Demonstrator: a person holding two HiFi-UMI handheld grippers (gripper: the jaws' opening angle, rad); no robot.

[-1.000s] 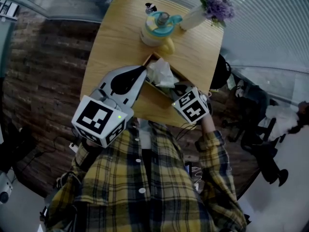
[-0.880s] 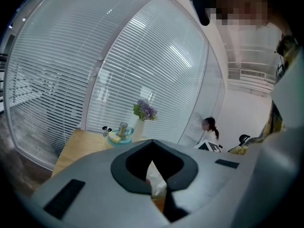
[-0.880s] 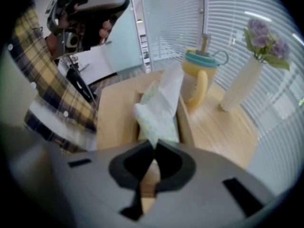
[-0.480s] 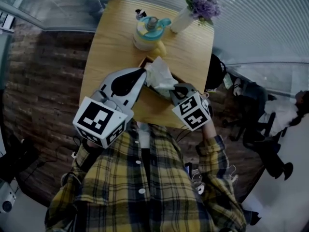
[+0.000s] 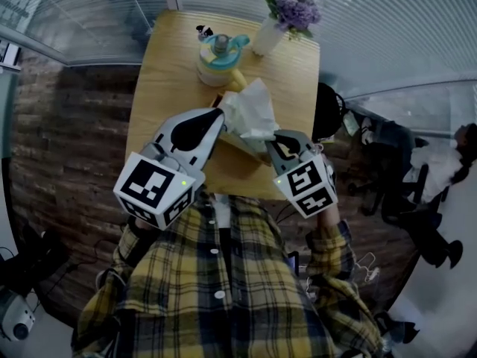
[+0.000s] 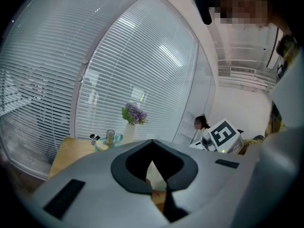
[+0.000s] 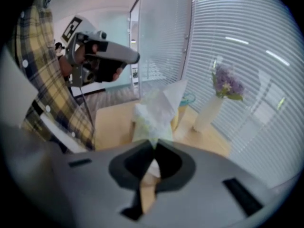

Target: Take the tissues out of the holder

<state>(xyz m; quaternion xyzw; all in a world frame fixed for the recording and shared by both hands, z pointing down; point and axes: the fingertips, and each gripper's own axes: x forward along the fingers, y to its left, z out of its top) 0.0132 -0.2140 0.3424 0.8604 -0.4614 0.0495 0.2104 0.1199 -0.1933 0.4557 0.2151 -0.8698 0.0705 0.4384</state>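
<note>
Clearly, the right tool (image 5: 274, 139) is pinched tight on a white tissue (image 5: 250, 114), which rises in a crumpled peak above the wooden holder (image 5: 240, 142) on the tabletop (image 5: 168, 88). The left tool (image 5: 218, 112), jaws together and empty, points at the holder's other side. Beyond the holder stand a teal-lidded cup (image 5: 216, 54) and a flower vase (image 5: 262, 37).

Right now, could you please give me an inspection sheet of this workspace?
Surface: wooden table, no spill seen.
Job's things: tissue rising from the holder.
Clutter: teal-lidded cup, panda figure, vase of purple flowers.
Tools: right tool shut on the tissue; left tool shut, its tip beside the holder.
Cables: one cable hanging from the left tool.
Surroundings: blinds, brick-patterned floor.
</note>
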